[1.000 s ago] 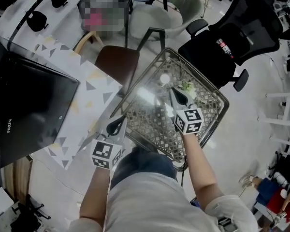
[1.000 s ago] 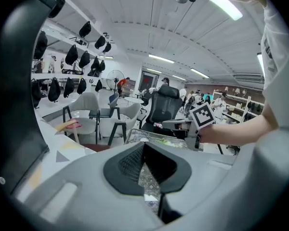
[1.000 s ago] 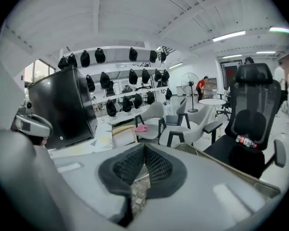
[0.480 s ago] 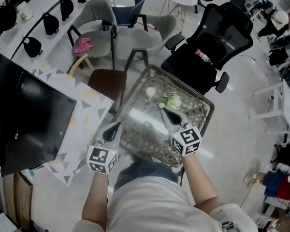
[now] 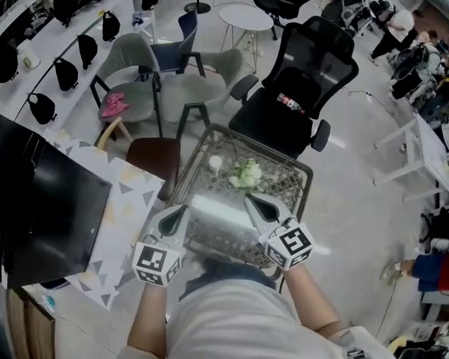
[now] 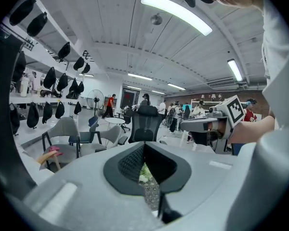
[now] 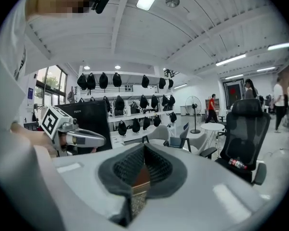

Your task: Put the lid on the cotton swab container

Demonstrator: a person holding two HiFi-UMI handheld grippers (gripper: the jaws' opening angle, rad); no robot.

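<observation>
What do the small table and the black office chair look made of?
Table: metal wire lattice frame, seemingly a glossy glass top, given the bright glare. Office chair: matte black back, mesh or fabric; too small to tell which.

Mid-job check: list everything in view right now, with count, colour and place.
square glass-topped mesh table: one, grey, in front of the person
small round object: one, white, table's far left; too small to identify
flower bunch: one, pale green-white, on the table beside it
office chair: one, black, beyond the table
padded seat: one, brown, left of the table
armchairs: two, grey, further back
monitor: one, black, far left
left gripper: grey, jaws shut, empty
right gripper: grey, jaws shut, empty
</observation>
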